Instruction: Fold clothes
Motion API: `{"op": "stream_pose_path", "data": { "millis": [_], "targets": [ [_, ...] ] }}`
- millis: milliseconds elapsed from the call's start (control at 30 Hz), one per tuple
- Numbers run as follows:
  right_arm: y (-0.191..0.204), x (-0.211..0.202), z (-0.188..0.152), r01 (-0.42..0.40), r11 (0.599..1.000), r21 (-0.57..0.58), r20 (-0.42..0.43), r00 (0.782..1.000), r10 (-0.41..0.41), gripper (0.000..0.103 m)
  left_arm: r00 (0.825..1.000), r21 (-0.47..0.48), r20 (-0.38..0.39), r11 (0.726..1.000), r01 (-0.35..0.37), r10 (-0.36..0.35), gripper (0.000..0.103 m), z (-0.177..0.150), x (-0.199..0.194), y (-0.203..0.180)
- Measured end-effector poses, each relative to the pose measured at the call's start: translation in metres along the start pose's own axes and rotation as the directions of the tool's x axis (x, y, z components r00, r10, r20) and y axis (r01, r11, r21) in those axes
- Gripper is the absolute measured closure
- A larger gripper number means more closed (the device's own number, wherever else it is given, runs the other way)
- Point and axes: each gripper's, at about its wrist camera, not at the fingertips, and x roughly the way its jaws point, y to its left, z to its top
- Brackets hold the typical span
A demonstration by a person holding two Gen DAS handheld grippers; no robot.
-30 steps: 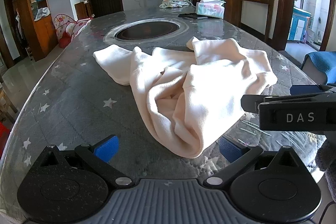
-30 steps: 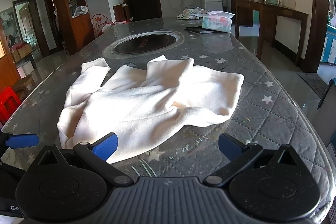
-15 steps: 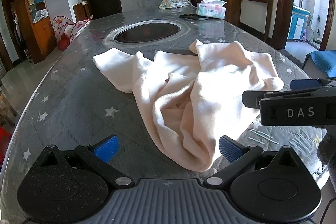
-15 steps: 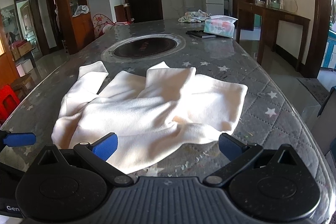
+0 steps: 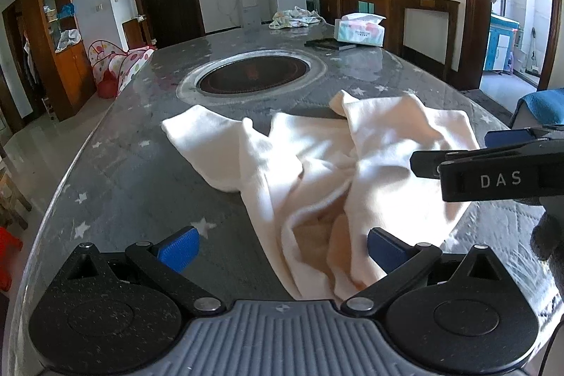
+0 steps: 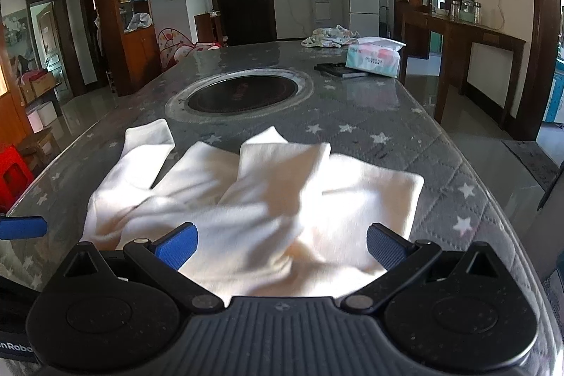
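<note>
Folding not begun, by my reading. Cream garment point(image 5: 352, 164) lies crumpled on the grey star-print table point(image 5: 116, 171), bunched at the middle with deep creases and a loose pocket of cloth near its close end. One sleeve-like flap point(image 5: 197, 133) runs out to the left; two more corners point toward the round dark inset point(image 5: 253, 76) in the table. No clean edge laid over another anywhere I can see. Everything is left: spread it flat, then make the folds.

Left gripper point(image 5: 282, 247): blue fingers spread wide, holding nothing. The garment's near end drapes right up between them, closer to the right finger, and runs under the housing edge. Whether cloth touches a pad, I cannot tell.

Right gripper point(image 6: 282, 244): fingers likewise wide apart, empty. The garment fills the space ahead of and between them, its near hem just at the housing, slightly blurred. In the left view this gripper shows side-on over the garment's right edge point(image 5: 493, 171).

Far end of the table: tissue box point(image 6: 373, 57), a dark flat object point(image 6: 338, 69) beside it, a patterned cloth heap point(image 6: 329, 36). All well apart from the work.

Judgement: both grippers are placed for a first grasp on the near hem.
</note>
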Motion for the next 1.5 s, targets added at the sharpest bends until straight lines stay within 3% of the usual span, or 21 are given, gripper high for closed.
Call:
{"op": "stream_pose_path", "data": {
  "millis": [600,733,900,1000,1167,1233,1500],
  "targets": [
    [-0.024,0.049,0.041,-0.064,0.997,0.040,-0.008,0.998,0.064,0.003,0.997,-0.037,0.074,0.999,0.026,-0.024,0.000,0.035,0.021,0.021],
    [-0.031,0.064,0.046,-0.084,0.994,0.075,-0.030,0.996,0.087,0.012,0.996,-0.034,0.086,0.999,0.032,-0.029,0.000,0.039,0.023,0.023],
    [-0.040,0.081,0.047,-0.107,0.988,0.112,-0.061,0.992,0.115,0.030,0.995,-0.048,0.090,0.998,0.040,-0.036,0.000,0.041,0.025,0.028],
    [-0.044,0.084,0.047,-0.132,0.983,0.127,-0.066,0.988,0.141,0.047,0.996,-0.055,0.088,0.998,0.038,-0.033,0.000,0.042,0.028,0.029],
    [-0.049,0.078,0.046,-0.175,0.976,0.129,-0.042,0.983,0.181,0.086,0.996,-0.057,0.086,0.998,0.028,-0.023,0.000,0.043,0.031,0.030],
    [-0.050,0.073,0.047,-0.179,0.975,0.132,-0.030,0.982,0.184,0.094,0.996,-0.057,0.086,0.998,0.026,-0.021,0.000,0.043,0.031,0.030],
    [-0.054,0.021,0.050,-0.246,0.962,0.117,0.094,0.967,0.235,0.099,0.998,-0.055,0.068,0.998,-0.002,0.006,0.000,0.040,0.040,0.030]
  ]
}}
